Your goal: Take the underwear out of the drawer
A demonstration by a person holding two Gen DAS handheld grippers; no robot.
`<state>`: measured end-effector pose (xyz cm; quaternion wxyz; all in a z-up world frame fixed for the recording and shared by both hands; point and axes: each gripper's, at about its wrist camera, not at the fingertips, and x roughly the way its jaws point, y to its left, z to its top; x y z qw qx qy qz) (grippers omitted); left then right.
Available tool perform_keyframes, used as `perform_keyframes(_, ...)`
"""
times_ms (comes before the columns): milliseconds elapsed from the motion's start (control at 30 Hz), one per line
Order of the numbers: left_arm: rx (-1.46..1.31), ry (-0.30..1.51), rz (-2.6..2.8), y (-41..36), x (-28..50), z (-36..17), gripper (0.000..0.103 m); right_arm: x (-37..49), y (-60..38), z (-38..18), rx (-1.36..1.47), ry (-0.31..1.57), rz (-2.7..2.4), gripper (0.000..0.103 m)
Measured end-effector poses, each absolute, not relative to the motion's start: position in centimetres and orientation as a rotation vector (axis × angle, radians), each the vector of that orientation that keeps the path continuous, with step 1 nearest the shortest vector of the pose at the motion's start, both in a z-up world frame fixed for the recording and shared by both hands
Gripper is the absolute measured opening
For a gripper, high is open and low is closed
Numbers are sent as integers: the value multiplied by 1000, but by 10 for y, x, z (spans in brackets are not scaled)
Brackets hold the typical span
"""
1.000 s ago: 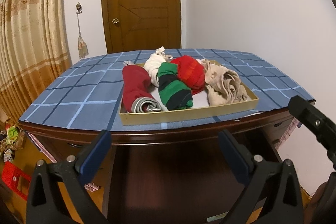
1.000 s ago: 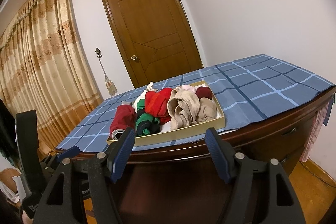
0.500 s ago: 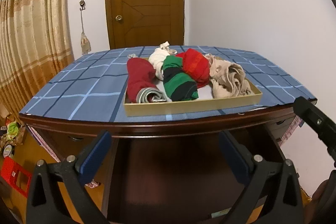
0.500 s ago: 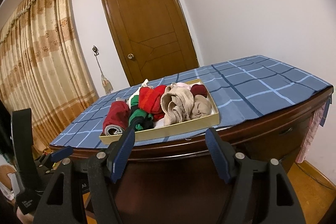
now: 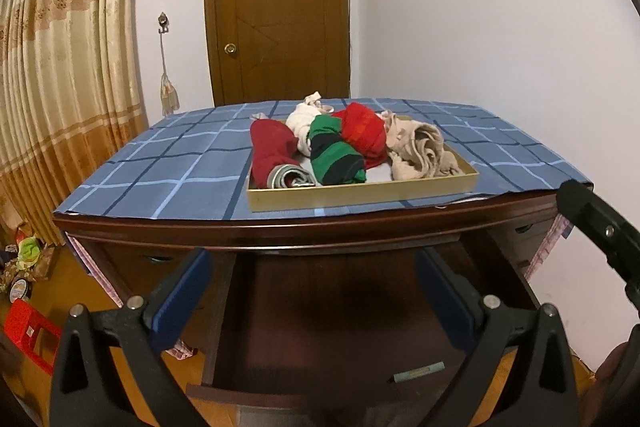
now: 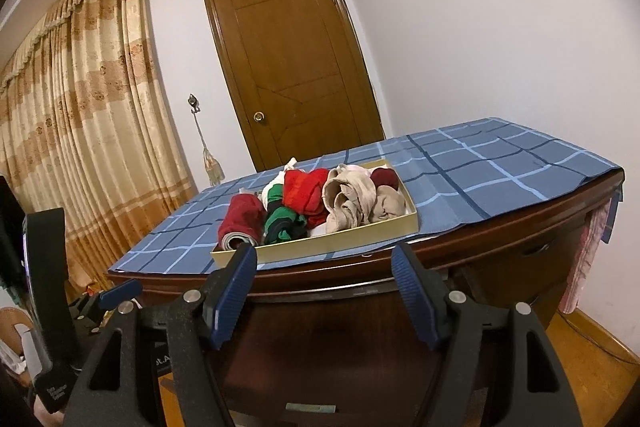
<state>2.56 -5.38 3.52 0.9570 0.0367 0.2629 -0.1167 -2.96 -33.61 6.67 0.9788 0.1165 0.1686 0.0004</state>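
Both grippers (image 5: 312, 279) (image 6: 324, 291) gape empty; only right view shows maroon roll (image 6: 385, 177) (tray's (image 6: 320, 251) far corner).

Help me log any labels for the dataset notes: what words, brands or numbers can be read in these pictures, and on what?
None can be read for certain.
White print on the left gripper's handle: too small.
Partial white letters on the dark panel behind the right gripper: cut off, unreadable.
Round tin on the floor: blurred.
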Motion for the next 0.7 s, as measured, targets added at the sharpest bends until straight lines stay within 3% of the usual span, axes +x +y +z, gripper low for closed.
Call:
perform_keyframes(100,68,529,-240,-53,18,37,102,-39,-336,68,233,331,2,79)
perform_keyframes(700,76,471,-226,-55,-8,54,102,-77,-333,88,221,252,17,79)
